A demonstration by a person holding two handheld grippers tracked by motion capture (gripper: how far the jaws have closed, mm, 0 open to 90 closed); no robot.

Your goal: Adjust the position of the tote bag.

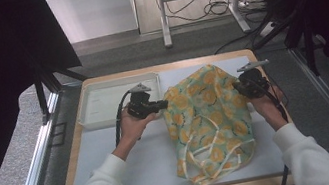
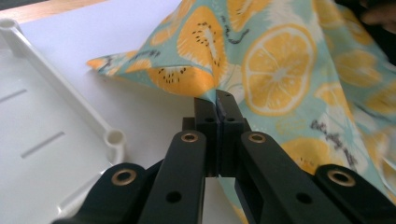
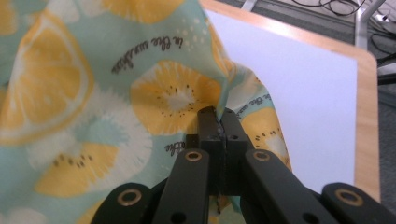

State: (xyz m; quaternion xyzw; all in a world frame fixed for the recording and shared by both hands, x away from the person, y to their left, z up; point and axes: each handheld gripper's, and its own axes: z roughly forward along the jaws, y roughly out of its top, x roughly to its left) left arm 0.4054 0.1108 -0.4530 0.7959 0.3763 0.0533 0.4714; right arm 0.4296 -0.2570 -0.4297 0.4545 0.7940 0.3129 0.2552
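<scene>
A mint-green cloth bag (image 1: 209, 120) printed with orange and kiwi slices lies on the white mat, its pale handles curled near the front edge. My left gripper (image 1: 163, 104) is shut on the bag's left edge; in the left gripper view the jaws (image 2: 217, 99) pinch the fabric (image 2: 275, 65). My right gripper (image 1: 238, 86) is shut on the bag's right edge, and the right gripper view shows its jaws (image 3: 217, 114) closed on the printed cloth (image 3: 93, 93). Between the two grippers the bag's far part is lifted into a peak.
A white plastic tray (image 1: 103, 102) sits at the back left of the table, close to my left gripper, and its rim (image 2: 65, 93) runs beside the left jaws. The wooden table edge (image 1: 158, 68) borders the white mat (image 1: 148, 161). Desk legs and cables stand beyond.
</scene>
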